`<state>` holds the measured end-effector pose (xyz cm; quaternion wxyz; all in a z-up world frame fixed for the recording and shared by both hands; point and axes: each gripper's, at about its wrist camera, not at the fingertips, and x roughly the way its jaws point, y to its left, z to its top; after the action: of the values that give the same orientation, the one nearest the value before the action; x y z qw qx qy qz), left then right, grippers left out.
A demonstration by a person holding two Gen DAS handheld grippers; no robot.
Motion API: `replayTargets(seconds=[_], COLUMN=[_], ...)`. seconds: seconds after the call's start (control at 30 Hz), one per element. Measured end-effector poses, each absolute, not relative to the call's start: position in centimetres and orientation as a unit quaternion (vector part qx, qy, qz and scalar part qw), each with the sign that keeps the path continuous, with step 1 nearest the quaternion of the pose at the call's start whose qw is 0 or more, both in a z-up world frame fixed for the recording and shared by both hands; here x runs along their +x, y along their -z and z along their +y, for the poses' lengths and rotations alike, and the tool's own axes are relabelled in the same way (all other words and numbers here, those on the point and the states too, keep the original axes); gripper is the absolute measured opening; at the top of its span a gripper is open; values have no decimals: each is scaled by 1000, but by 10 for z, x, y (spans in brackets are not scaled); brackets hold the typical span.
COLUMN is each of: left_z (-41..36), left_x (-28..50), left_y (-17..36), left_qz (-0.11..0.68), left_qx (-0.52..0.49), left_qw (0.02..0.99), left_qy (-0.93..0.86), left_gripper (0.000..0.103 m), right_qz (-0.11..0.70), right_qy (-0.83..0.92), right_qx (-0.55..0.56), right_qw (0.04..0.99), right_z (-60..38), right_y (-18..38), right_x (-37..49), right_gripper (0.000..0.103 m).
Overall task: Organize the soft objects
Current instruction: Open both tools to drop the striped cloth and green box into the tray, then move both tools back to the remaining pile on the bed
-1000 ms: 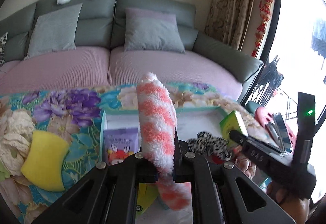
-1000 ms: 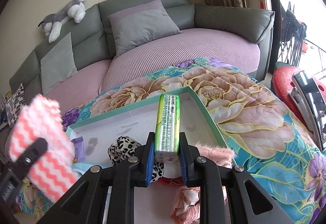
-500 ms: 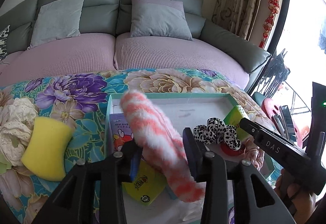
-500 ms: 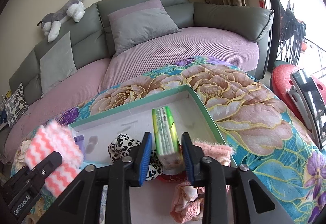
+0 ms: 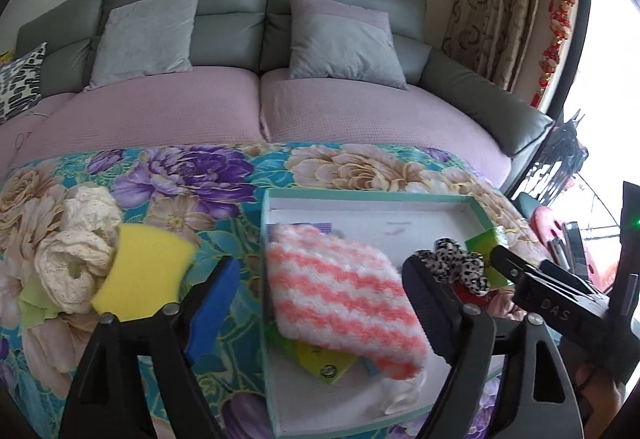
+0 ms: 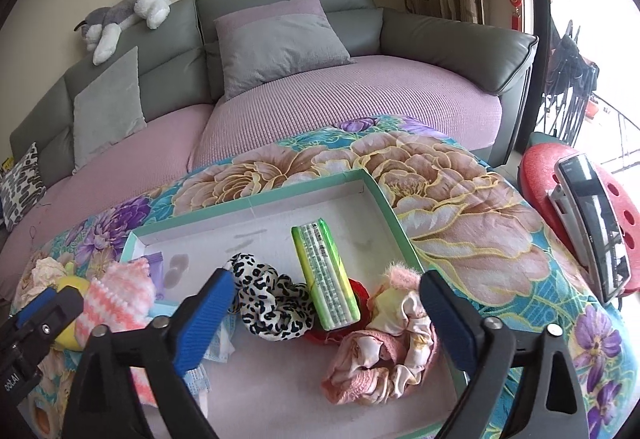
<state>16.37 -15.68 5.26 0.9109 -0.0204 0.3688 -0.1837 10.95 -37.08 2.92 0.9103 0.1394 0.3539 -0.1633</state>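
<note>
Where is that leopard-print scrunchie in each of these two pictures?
Left wrist view: leopard-print scrunchie at right, just beyond the left gripper's right finger.
Right wrist view: lower middle, left of the green tissue pack.
Shared landmark: the green-rimmed tray holding it.

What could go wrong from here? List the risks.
1. The green pack lies propped on the leopard scrunchie and red item, so it may tip over.
2. The striped cloth covers packets in the tray, hiding them from later picks.
3. The left gripper and right gripper hang open close together and may collide.
</note>
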Motion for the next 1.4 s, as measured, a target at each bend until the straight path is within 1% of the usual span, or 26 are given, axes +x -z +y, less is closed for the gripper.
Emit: replayTargets(seconds=[0.07,0.27,0.43,0.5,0.57,0.93,1.4], left_z=[-150,-121,-88,-70,-54,37,88], left_x=[166,176,175,173,171,156,149], left_y=[-51,-42,-48,-51,-53,-65,-63], left_qz=[376,415,396,385,377,349,337], left_qx=[-24,-59,-84,-100,-109,-134,-162], left_qw=[912,902,913,917,920,918,917], left_qy=[165,104,45,18,-6,-131,-138], left_gripper=[92,92,93,98,101,101,102], right_qz=[362,383,386,384,380,375,394], right_qy=[159,162,165,161,160,73,-4], right_qx=[136,124,145,151,149,125,94], right_qw=[908,901,896,897,899,915,914], right_z=[-369,-362,-363,-360,-355,-281,-180], right_y=[-29,-30,-36,-40,-45,-56,-44], right_x=[110,108,103,102,102,119,143], right_gripper=[102,103,103,103,103,103,103])
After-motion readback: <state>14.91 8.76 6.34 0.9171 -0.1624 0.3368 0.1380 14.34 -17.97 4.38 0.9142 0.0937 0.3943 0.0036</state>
